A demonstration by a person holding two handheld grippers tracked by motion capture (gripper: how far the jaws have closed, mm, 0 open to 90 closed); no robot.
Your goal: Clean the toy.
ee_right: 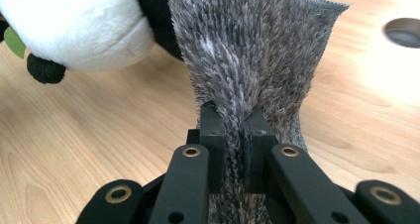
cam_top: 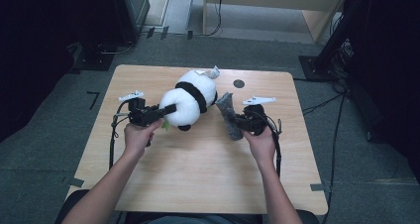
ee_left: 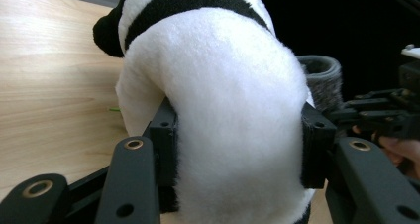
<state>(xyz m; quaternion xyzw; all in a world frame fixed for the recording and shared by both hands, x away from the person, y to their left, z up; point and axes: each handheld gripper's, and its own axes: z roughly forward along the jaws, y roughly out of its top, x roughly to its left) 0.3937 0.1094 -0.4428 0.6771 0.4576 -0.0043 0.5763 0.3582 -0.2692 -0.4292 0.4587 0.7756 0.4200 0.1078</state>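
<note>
Left tongs squeeze the plush panda; right tongs pinch grey furry cloth.

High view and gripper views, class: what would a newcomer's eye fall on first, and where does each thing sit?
First the plush panda, white with black bands, near the middle of the wooden table, its white body squeezed between the left gripper's jaws. Next the grey furry cloth just to its right, pinched by the right gripper and standing up off the tabletop. A small dark round hole marks the table's far side.
</note>
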